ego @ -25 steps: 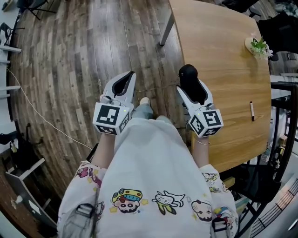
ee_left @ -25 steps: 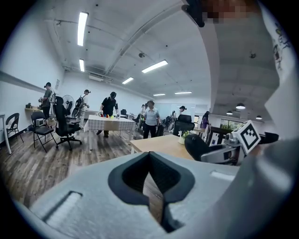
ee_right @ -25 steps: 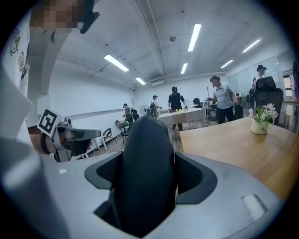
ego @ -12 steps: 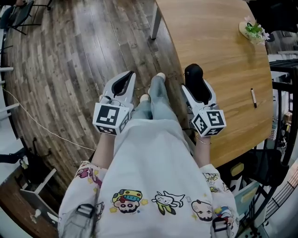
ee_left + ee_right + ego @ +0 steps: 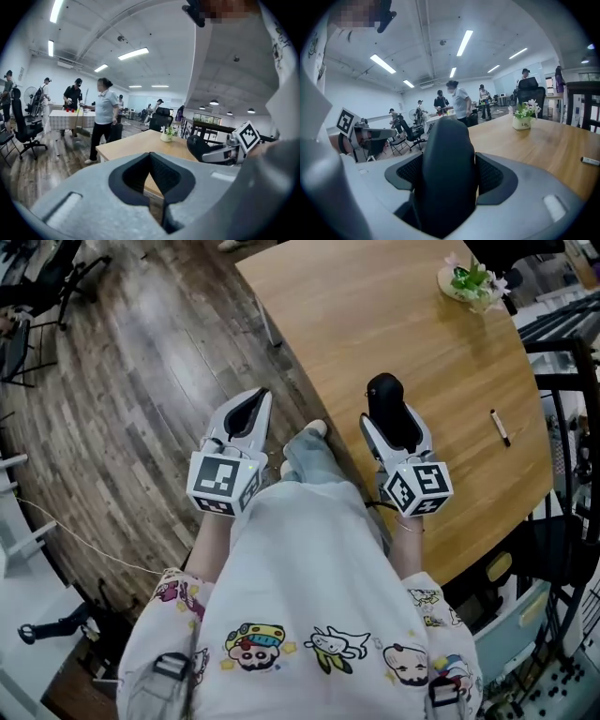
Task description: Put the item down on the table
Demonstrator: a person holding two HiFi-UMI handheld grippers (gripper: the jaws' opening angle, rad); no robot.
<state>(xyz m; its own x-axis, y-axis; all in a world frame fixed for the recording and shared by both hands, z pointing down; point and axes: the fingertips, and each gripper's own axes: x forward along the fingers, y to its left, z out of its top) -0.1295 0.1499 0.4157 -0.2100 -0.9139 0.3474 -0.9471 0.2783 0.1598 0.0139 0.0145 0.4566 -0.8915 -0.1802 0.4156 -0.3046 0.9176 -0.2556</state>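
My right gripper [image 5: 384,393] is shut on a rounded black item [image 5: 386,411], held above the near left part of the wooden table [image 5: 375,315]. In the right gripper view the black item [image 5: 447,173] stands upright and fills the gap between the two black pads [image 5: 492,176]. My left gripper [image 5: 255,401] hangs over the wooden floor beside the table's edge. Its jaw tips meet with nothing between them, as the left gripper view [image 5: 150,157] shows. From that view I also see the right gripper [image 5: 220,151] holding the item [image 5: 199,146].
A small flower pot [image 5: 469,279] stands at the table's far end and a pen [image 5: 501,427] lies near its right edge. A black rack [image 5: 562,474] stands to the right. Several people [image 5: 104,112] and office chairs [image 5: 21,124] are further off in the room.
The person has turned and stepped toward the table, so it now lies closer and under the right gripper. Both grippers keep their pose, and the black item stays gripped.
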